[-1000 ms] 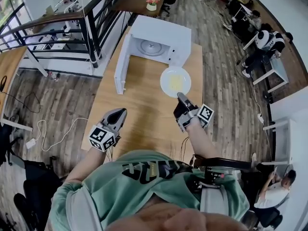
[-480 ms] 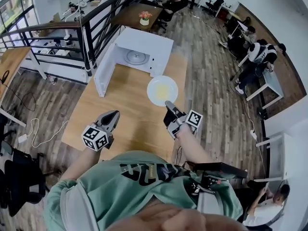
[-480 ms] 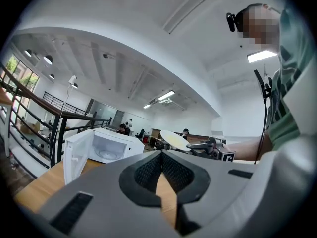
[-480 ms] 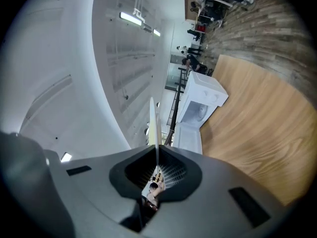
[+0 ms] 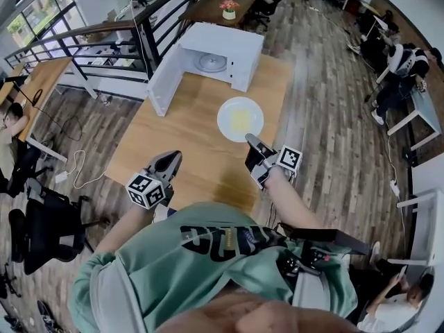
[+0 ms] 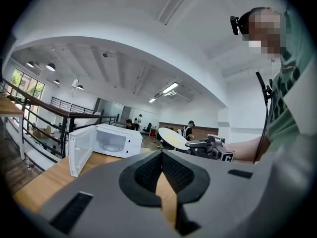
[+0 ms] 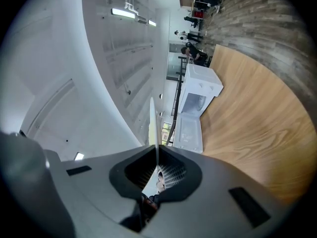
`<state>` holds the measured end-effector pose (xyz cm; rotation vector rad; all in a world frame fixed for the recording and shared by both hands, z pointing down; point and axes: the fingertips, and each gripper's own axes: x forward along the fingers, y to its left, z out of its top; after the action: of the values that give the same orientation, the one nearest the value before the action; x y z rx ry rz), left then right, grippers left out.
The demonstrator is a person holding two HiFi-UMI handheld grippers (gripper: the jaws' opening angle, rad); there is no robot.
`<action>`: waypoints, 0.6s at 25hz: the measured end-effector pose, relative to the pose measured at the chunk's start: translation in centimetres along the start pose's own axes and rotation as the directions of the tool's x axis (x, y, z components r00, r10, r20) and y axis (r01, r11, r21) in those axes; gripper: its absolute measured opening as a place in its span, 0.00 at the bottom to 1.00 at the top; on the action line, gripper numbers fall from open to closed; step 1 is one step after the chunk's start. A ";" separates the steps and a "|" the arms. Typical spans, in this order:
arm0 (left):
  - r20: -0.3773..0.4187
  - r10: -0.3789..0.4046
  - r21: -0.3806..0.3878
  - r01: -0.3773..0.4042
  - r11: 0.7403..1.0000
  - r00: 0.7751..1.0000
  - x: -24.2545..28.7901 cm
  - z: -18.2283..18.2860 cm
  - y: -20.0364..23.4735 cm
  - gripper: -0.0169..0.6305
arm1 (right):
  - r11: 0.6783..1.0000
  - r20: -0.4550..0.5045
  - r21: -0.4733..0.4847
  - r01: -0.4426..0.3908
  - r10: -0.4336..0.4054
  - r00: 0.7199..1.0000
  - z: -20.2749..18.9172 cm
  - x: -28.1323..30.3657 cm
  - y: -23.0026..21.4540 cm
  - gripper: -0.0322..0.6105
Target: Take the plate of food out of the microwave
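Observation:
A white plate (image 5: 240, 119) with yellow food hangs over the wooden table (image 5: 187, 137), in front of the white microwave (image 5: 215, 54). My right gripper (image 5: 251, 141) is shut on the plate's near rim. In the right gripper view the plate (image 7: 152, 128) shows edge-on as a thin white line pinched between the jaws of my right gripper (image 7: 156, 155). The microwave door (image 5: 161, 89) stands open to the left, and the glass turntable (image 5: 210, 62) inside is bare. My left gripper (image 5: 166, 165) is shut and empty, low over the table's near left part. In the left gripper view my left gripper (image 6: 161, 155) points towards the microwave (image 6: 111, 143) and the plate (image 6: 172, 138).
A black railing (image 5: 139, 26) runs behind the table at the left. A flower pot (image 5: 229, 9) stands on a farther table. People sit at desks at the right (image 5: 402, 68), and an office chair (image 5: 48, 220) stands at the lower left.
The plate has come back from the microwave towards the person, still in my right gripper. My left gripper has drawn back alongside it. The head view has swung a little.

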<state>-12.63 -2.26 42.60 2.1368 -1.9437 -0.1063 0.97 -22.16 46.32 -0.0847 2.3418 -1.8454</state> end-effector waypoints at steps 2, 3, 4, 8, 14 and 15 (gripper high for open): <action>0.004 -0.018 0.015 0.018 1.000 1.000 0.0 0.4 0.4 0.03 | 1.000 0.001 -0.006 0.007 -0.007 1.000 -0.6 0.1 -0.3 0.08; 0.007 -0.030 0.019 0.030 0.999 1.000 0.0 0.6 0.9 0.03 | 1.000 0.002 -0.018 0.013 -0.013 1.000 -1.0 0.2 -0.4 0.08; 0.009 -0.044 0.021 0.044 0.999 0.999 -0.2 0.7 1.5 0.03 | 0.999 0.003 -0.033 0.022 -0.022 1.000 -1.5 0.4 -0.4 0.08; -0.002 -0.107 0.031 0.107 0.994 0.994 -1.6 0.4 4.6 0.03 | 0.996 0.025 -0.061 0.061 -0.059 0.998 -4.3 1.6 -1.0 0.08; -0.029 -0.157 0.024 0.158 0.987 0.987 -3.7 -1.6 8.4 0.03 | 0.985 0.011 -0.054 0.162 -0.162 0.987 -8.9 2.8 -5.5 0.08; -0.036 -0.161 0.019 0.161 0.987 0.986 -3.9 -2.0 8.9 0.03 | 0.982 0.000 -0.055 0.181 -0.181 0.983 -9.4 2.9 -6.5 0.08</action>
<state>-21.24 1.11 46.13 2.2920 -1.7592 -0.0769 -3.77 -15.05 54.50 -0.3104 2.4620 -1.8601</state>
